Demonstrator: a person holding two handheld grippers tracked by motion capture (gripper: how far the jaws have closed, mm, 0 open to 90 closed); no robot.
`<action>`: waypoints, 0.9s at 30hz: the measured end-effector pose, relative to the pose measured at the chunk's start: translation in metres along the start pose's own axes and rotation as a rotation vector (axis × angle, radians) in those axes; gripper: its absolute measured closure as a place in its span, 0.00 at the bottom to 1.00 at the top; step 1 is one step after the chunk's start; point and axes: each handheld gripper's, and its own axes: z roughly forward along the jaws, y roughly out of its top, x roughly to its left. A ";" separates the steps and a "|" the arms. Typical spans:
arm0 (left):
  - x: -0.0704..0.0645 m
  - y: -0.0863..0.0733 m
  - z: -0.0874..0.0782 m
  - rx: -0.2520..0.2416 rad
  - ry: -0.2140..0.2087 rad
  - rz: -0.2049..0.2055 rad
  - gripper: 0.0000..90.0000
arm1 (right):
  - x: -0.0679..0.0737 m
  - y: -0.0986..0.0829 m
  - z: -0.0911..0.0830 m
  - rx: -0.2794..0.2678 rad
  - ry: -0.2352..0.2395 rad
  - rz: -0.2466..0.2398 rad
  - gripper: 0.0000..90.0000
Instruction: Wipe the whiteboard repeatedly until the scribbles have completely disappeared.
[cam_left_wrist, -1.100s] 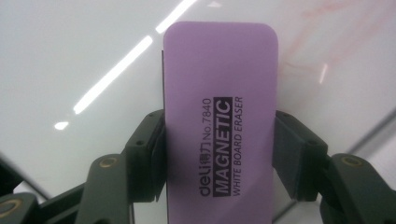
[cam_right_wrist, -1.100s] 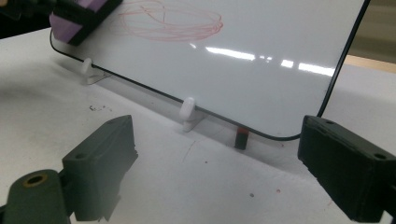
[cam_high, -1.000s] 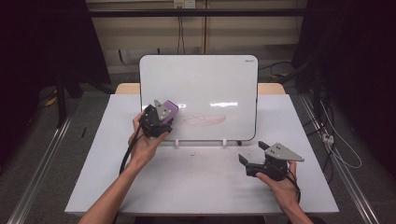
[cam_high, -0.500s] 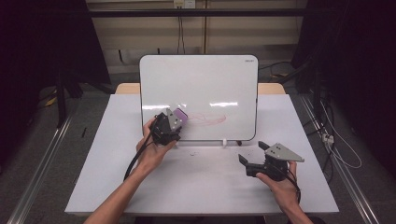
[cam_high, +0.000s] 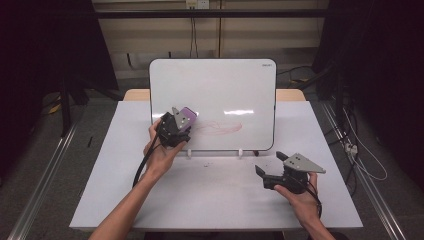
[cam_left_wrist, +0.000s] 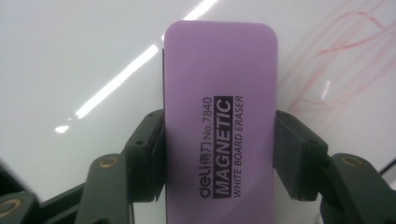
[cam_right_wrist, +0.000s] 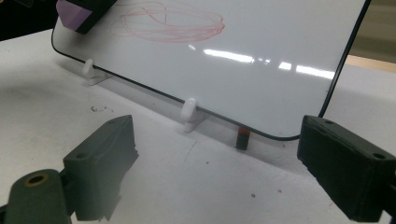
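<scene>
The purple eraser (cam_high: 188, 114) is being gripped between the jaws of the left gripper (cam_high: 181, 119), and its pad is being pressed against the lower left part of the whiteboard (cam_high: 215, 80). Compared with 1 second ago, the eraser is being carried rightward across the board, from near the left edge toward the red scribble (cam_high: 222, 127). In the left gripper view the eraser (cam_left_wrist: 219, 116) is being held upright, with red loops (cam_left_wrist: 345, 60) lying just beside its right edge. This is being judged as an approach stroke: the wiping of the mark is not yet begun, since the scribble is looking intact in the right gripper view (cam_right_wrist: 170, 21).

The right gripper (cam_high: 272, 172) is being rested on the table (cam_high: 100, 190), well apart from the board, with its jaws spread wide and nothing between them.

Counted: 1 whiteboard, 1 eraser, 1 red scribble and 2 grippers are being seen. 2 white clips (cam_right_wrist: 189, 112) are being used to prop the board's lower edge, and 1 small dark object with a red end (cam_right_wrist: 242, 138), possibly a marker, is lying under the board's right corner; its nature cannot be told. A few dark specks are being left on the table in front of the board.
</scene>
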 end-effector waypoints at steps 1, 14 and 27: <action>-0.007 0.000 0.001 -0.002 -0.003 0.015 0.46 | 0.000 0.000 0.000 0.000 -0.001 0.002 0.12; -0.024 0.002 0.004 -0.004 0.000 0.093 0.46 | 0.000 0.000 0.000 0.000 0.006 -0.001 0.12; -0.028 0.007 0.008 -0.029 -0.009 0.041 0.46 | 0.002 0.000 0.000 0.000 0.005 -0.005 0.12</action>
